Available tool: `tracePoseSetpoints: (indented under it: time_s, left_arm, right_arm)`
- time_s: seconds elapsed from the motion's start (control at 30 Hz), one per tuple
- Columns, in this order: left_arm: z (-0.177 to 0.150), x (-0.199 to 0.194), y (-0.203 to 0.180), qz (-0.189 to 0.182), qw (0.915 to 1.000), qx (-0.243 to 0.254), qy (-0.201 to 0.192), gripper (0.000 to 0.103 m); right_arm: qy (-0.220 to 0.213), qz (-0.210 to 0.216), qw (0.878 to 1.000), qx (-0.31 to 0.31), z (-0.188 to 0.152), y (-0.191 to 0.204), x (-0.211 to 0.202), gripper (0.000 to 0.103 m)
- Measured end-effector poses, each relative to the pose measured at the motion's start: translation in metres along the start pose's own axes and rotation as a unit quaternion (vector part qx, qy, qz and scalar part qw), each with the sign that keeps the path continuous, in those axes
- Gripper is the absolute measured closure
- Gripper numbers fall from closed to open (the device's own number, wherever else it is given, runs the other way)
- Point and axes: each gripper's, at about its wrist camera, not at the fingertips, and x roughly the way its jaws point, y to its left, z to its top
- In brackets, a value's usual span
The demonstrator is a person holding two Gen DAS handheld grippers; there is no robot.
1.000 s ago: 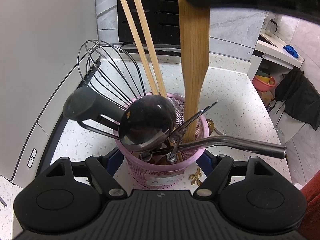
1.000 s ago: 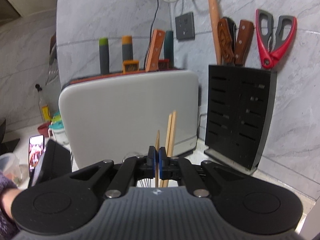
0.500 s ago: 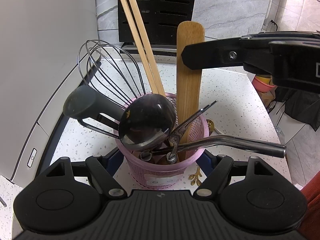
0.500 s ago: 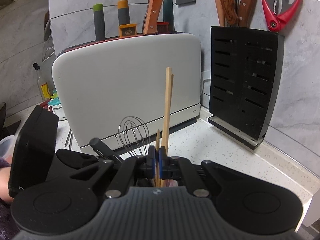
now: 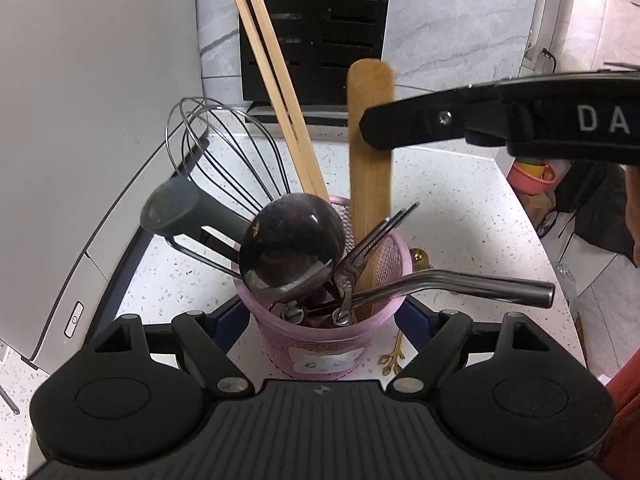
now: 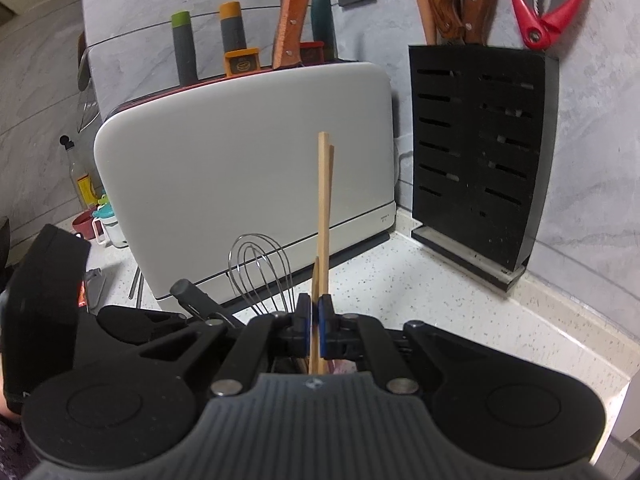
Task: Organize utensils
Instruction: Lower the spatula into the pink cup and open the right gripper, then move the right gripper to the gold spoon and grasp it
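Left wrist view: your left gripper (image 5: 320, 312) brackets the pink holder (image 5: 320, 344), grip unclear; right gripper (image 6: 314, 320) clamps the wooden spatula (image 5: 370, 184) mid-frame, lower it straight, then release

The left wrist camera is looking down, close over the pink holder (image 5: 320, 336) on the surface (image 5: 460, 208). The right wrist camera is facing the far wall, level. Both are catching the whisk (image 5: 224, 152) (image 6: 260, 272), chopsticks (image 5: 280, 92) (image 6: 325, 216) and black knife block (image 5: 316, 28) (image 6: 480, 152).
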Motion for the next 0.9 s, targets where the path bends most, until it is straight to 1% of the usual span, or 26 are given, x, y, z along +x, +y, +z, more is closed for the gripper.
tracePoseSetpoints:
  time_s: [0.07,0.1,0.13,0.17,0.23,0.37,0.5,0.6,0.73,0.9]
  left_arm:
    - [0.0,-0.001,0.0,-0.001,1.0,-0.001,-0.001,0.007]
    - [0.001,-0.001,0.001,-0.001,1.0,-0.003,-0.002,0.008]
    - [0.001,-0.002,0.002,-0.002,1.0,-0.003,-0.003,0.009]
    - [0.002,-0.002,0.001,-0.002,1.0,-0.002,-0.003,0.011]
    - [0.001,-0.003,0.002,-0.003,1.0,-0.002,-0.005,0.015]
    - [0.0,-0.004,0.002,-0.005,1.0,0.0,-0.007,0.016]
    - [-0.001,-0.004,0.003,-0.008,0.9999,0.0,-0.007,0.016]
    - [-0.001,-0.004,0.003,-0.008,0.9999,0.0,-0.007,0.016]
    - [-0.001,-0.004,0.003,-0.008,0.9999,0.0,-0.007,0.016]
    - [-0.001,-0.004,0.003,-0.007,0.9999,0.0,-0.007,0.016]
  right_arm:
    - [0.004,0.001,1.0,0.008,0.001,-0.002,0.001,0.096]
    - [0.004,0.002,1.0,0.011,0.001,-0.003,0.0,0.092]
    - [0.002,0.002,1.0,0.014,0.002,-0.004,-0.002,0.08]
    - [-0.001,0.003,1.0,0.017,0.002,-0.005,-0.004,0.073]
    - [-0.006,0.002,1.0,0.02,0.005,-0.007,-0.009,0.073]
    - [-0.016,-0.008,0.999,0.042,0.01,-0.017,-0.019,0.073]
    - [-0.002,-0.04,0.996,0.077,0.01,-0.033,-0.018,0.073]
    - [0.027,-0.057,0.993,0.102,0.004,-0.046,-0.009,0.073]
    - [0.084,-0.063,0.986,0.133,-0.01,-0.063,0.013,0.073]
    - [0.148,-0.064,0.971,0.178,-0.032,-0.083,0.037,0.073]
